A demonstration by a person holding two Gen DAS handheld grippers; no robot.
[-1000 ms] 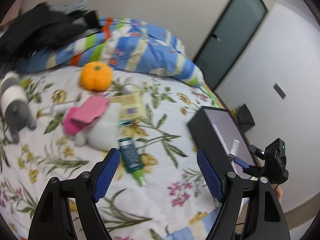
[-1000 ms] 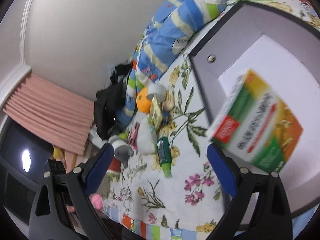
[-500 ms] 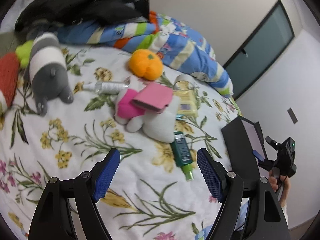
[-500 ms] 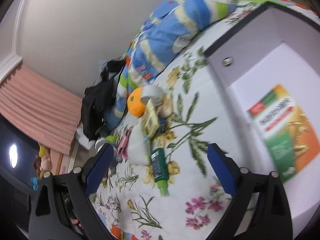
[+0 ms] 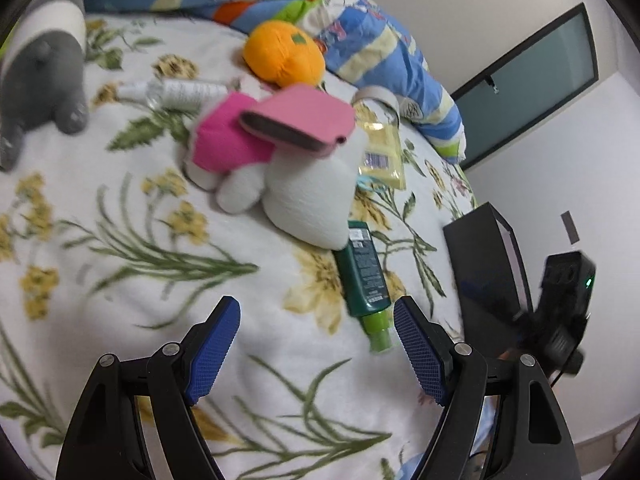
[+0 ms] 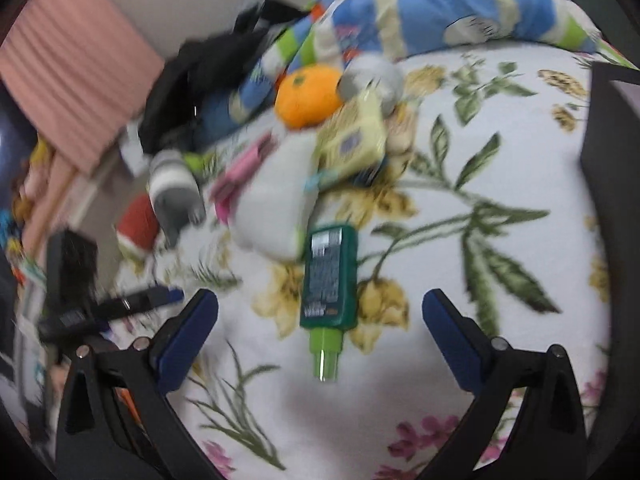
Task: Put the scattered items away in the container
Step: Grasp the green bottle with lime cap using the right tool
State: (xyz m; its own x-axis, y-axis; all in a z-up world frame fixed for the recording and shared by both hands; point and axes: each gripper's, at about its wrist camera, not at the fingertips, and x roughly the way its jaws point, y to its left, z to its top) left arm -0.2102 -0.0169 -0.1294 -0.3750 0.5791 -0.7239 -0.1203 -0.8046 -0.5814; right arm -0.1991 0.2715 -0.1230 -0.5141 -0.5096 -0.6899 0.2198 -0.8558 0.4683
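The green bottle (image 6: 329,276) lies flat on the bed's floral sheet (image 6: 500,184), directly ahead of the wide, empty right tool (image 6: 320,332), cap toward it, and looks light, rigid and slightly slick, best pinched across its flat body; the left tool (image 5: 316,344) also gapes empty.

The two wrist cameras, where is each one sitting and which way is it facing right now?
Left wrist: on the open left gripper, low over the bed, facing the white plush toy; its own fingers show, with the right gripper at the edge.
Right wrist: on the open right gripper, aimed at the green bottle; its own fingers show.
Shared: the green bottle, orange plush and black box.
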